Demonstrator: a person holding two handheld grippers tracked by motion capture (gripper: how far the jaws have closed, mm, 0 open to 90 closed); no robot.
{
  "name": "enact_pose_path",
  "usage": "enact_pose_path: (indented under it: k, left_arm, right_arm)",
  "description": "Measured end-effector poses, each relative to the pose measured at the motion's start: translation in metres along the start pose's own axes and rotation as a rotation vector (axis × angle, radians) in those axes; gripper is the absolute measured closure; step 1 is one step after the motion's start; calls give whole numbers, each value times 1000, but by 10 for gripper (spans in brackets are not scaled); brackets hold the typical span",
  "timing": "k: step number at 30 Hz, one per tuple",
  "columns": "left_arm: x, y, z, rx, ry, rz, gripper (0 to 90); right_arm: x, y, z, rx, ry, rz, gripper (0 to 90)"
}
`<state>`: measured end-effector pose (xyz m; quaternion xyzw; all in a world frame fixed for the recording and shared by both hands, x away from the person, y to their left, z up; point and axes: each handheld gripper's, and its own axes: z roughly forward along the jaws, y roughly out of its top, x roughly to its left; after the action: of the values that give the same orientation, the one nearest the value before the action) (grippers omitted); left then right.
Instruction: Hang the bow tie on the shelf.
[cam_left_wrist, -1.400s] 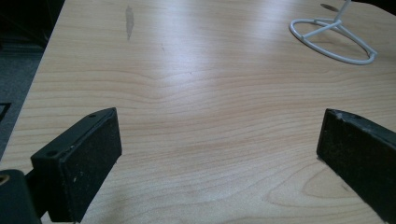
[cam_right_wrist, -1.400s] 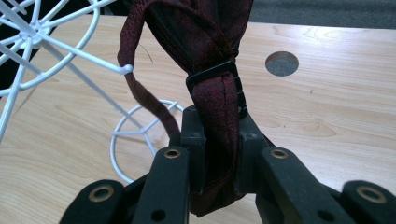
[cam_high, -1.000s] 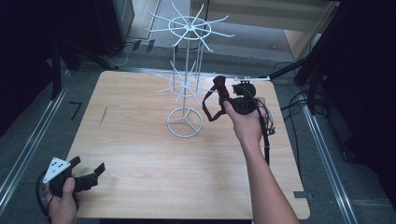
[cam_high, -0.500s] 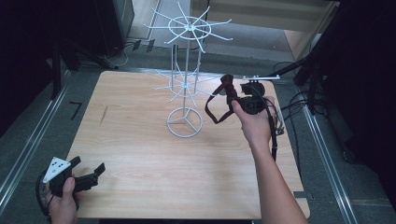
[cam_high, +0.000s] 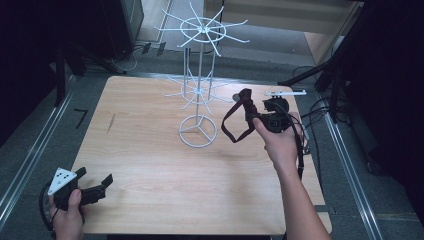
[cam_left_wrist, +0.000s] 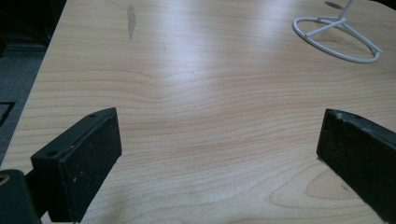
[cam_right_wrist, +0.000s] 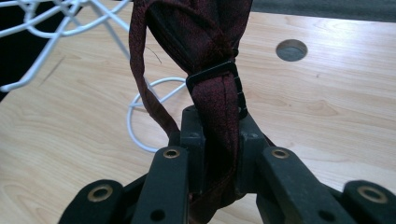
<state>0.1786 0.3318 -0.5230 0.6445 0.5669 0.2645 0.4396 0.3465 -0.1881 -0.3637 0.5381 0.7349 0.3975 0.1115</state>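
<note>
— What's on the pale wooden desk (cam_high: 150, 165) that worries you?

— Mostly the tall white wire rack with spoke arms and a ring foot (cam_high: 199, 90). It looks light, and the spokes stick out every way. If the dark red fabric strap with a black plastic slider (cam_high: 235, 122) catches a spoke on the way in, I'd guess the whole rack tips or skids

— Where is the strap now?

— Hanging as a loop just right of the rack's ring foot, above the desk, apart from the wire as far as I can tell. The right tool (cam_high: 267, 117) has its jaws clenched on it just below the slider (cam_right_wrist: 215, 74)

— Firm hold?

— Looks pinched tight, but the loop swings free, so it could miss the spoke tip or snag two arms at once

— And the other one?

— The left tool (cam_high: 95, 189) sits at the near left corner, jaws spread wide, nothing between them. Well apart from the rack, so it can't steady the foot if it wobbles
</note>
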Motion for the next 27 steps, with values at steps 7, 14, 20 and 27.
enact_pose_path:
  k: [7,14,20,27]
  left_arm:
    - [0,0,0,-1,-3,-3,4]
    - [1,0,0,-2,-9,-6,4]
    - [1,0,-1,-5,-8,-7,4]
    - [1,0,-1,-3,-9,-9,4]
  right_arm:
    - [8,7,4,7,7,-22,791]
    - [4,17,22,9,10,-12,791]
    - [9,21,35,28,8,-14,790]
    - [13,19,53,56,-4,-11,790]
